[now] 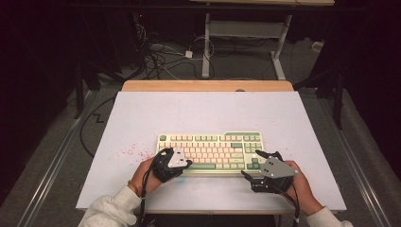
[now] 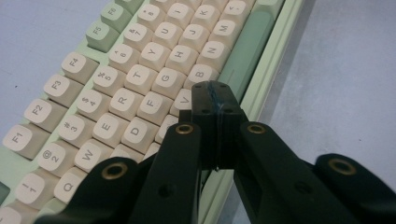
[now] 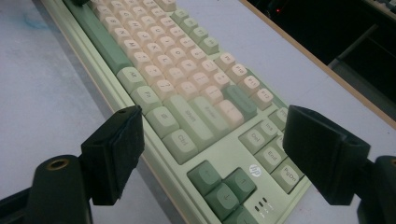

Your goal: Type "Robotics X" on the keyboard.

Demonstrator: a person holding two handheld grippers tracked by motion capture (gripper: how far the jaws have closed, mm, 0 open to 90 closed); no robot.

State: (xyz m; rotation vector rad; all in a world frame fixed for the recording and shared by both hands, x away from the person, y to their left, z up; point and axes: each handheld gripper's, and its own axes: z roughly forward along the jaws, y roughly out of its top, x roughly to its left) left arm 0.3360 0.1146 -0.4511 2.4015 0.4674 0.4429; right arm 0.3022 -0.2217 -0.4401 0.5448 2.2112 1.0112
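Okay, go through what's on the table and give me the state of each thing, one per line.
keyboard: lying flat on the table, keys up, untouched by the right jaws.
left gripper: shut, empty, tips over the keys near V and B.
right gripper: open, empty, jaws either side of the keyboard's arrow-key corner.
table: white top, red specks at left.

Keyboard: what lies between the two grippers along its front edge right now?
In the high view, the keyboard's green spacebar row and front rim span the gap between left gripper and right gripper.
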